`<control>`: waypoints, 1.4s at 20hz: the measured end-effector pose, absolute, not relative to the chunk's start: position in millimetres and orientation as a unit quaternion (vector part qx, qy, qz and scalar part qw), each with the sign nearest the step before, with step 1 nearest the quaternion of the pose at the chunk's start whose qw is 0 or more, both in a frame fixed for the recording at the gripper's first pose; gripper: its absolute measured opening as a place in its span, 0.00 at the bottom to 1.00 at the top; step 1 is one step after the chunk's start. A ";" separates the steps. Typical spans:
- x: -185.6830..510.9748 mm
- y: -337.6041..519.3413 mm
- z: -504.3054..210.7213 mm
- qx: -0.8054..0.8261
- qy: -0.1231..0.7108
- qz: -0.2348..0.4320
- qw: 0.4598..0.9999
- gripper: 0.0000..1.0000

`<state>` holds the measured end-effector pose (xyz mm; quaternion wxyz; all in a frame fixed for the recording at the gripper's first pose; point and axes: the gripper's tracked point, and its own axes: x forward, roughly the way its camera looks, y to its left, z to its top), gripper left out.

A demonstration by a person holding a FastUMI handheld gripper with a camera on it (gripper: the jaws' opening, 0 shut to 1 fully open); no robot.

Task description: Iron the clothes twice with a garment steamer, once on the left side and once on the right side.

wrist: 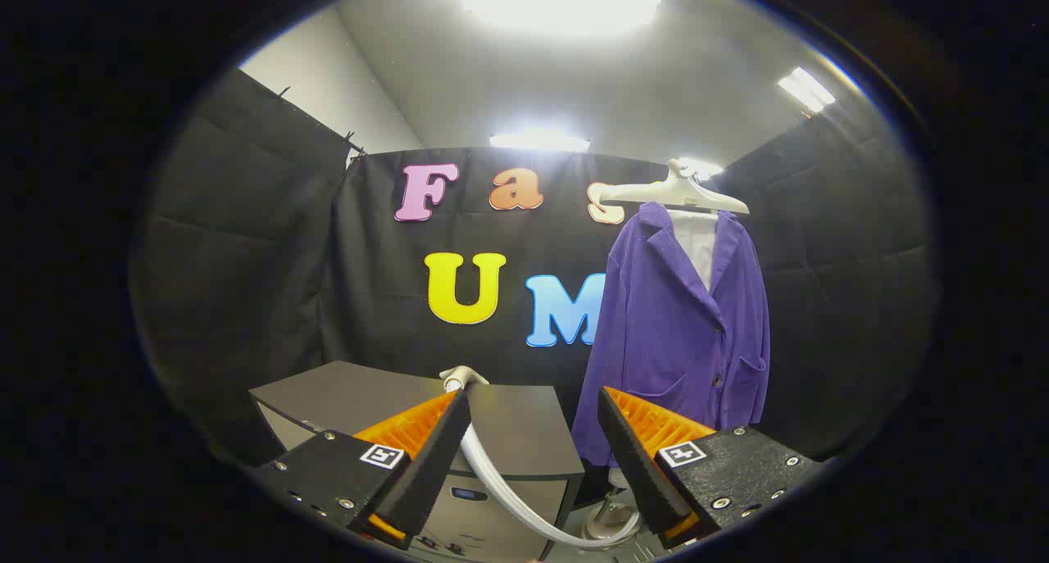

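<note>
Tongs: the tongs (533,432) are spread wide, nothing between the two fingers (426,456); they hang in the air, pointing toward the booth wall.
Hose: a pale ribbed hose (508,497) runs down between the fingers, curving from near the left finger's tip toward the floor below the right finger.
Steamer head: a pale nozzle (464,376) sits at the top end of the hose, just beside the left fingertip, resting at the rear of the cabinet top; whether the finger touches it cannot be told.
Cabinet: a grey cabinet (524,432) with a dark flat top stands beyond the left finger, its front panel partly hidden behind it.
Jacket: a purple jacket (680,325) with a white lining hangs upright beyond the right finger, to the right of the cabinet and apart from it, buttons and one pocket showing.
Hanger: a pale hanger (676,192) carries the jacket's shoulders, against the black wall.
Ceiling: bright lamps (561,2) glare overhead.
</note>
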<state>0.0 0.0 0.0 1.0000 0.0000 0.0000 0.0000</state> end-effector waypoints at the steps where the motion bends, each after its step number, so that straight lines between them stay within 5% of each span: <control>1: -0.2 0.8 -5.0 -0.003 0.003 0.000 1.000 0.96; 13: -12.6 -28.2 -20.9 0.006 0.024 -0.002 1.000 0.96; 28: -49.8 -59.9 9.5 -0.015 0.010 0.115 0.993 0.96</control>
